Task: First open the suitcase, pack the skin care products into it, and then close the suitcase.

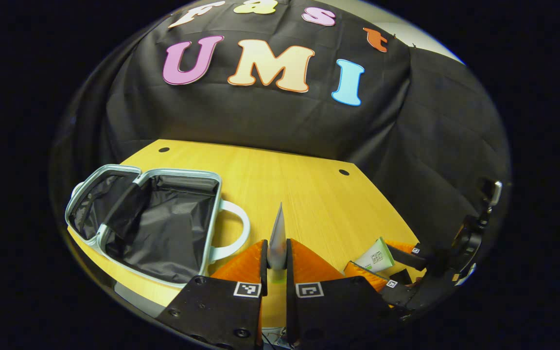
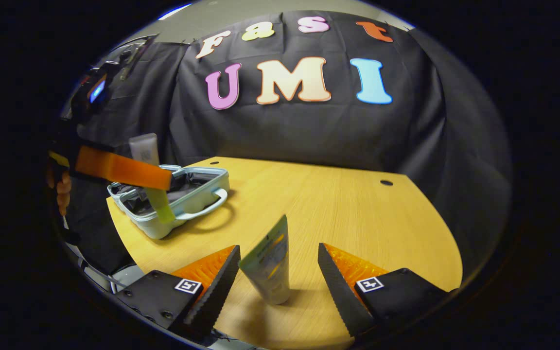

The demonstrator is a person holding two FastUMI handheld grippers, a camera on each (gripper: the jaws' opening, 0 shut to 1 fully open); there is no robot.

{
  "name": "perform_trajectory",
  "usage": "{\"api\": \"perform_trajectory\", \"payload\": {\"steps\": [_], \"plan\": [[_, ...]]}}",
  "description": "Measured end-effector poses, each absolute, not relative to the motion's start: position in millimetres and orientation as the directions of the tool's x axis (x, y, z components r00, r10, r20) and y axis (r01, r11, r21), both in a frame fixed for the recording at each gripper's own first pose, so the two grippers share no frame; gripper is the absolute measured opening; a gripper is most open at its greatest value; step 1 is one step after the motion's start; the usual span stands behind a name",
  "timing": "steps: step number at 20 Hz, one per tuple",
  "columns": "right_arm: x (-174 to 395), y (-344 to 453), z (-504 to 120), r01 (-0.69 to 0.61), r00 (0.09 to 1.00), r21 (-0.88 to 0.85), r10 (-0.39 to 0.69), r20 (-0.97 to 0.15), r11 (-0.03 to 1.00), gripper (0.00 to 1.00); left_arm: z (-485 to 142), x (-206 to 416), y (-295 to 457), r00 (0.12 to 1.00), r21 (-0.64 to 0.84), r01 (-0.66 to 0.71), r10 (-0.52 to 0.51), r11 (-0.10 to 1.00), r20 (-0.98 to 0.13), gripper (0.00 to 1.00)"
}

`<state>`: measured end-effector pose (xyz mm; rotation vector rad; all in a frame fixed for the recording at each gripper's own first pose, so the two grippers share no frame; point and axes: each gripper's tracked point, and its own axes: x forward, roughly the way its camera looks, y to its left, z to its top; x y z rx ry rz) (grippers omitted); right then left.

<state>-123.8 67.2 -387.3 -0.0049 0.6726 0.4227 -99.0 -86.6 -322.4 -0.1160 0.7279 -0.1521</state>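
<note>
On a round yellow wooden table (image 2: 338, 214), the right gripper (image 2: 277, 279) stands wide open around an upright grey-green skincare tube (image 2: 268, 265), crimped end up. The left gripper (image 1: 276, 262) is clamped on a grey tube with a lime cap (image 2: 146, 160), held upright, cap down. Beyond lies an open pale-blue suitcase with black lining (image 1: 153, 223).
</note>
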Motion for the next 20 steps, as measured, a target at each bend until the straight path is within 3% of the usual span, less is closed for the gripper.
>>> {"api": "perform_trajectory", "payload": {"steps": [1, 5, 6, 12, 13, 20], "plan": [[-124, 66, -395, -0.373, 0.696, 0.129, 0.369, -0.616, 0.919, 0.99, -321, -102, -81, 0.734, -0.161, 0.087, -0.173, 0.983, -0.657, 0.11], [-120, 64, -408, -0.356, 0.674, 0.112, 0.338, -0.657, 0.928, 0.34, -319, -109, -57, 0.723, -0.112, 0.059, -0.12, 0.992, -0.68, 0.11], [-117, 65, -406, -0.353, 0.67, 0.114, 0.336, -0.662, 0.929, 0.29, -319, -109, -51, 0.722, -0.104, 0.052, -0.11, 0.993, -0.683, 0.12], [-106, 111, -367, -0.419, 0.626, 0.242, 0.472, -0.621, 0.875, 0.19, -325, -99, 24, 0.683, 0.032, -0.015, 0.034, 0.999, -0.729, 0.12], [-101, 124, -360, -0.426, 0.624, 0.257, 0.487, -0.611, 0.868, 0.23, -329, -95, 37, 0.674, 0.037, -0.024, 0.043, 0.999, -0.738, 0.11], [-90, 236, -309, -0.496, 0.582, 0.318, 0.581, -0.57, 0.808, 0.23, -386, -82, 107, 0.546, 0.042, 0.001, 0.035, 0.999, -0.837, 0.12]]}}
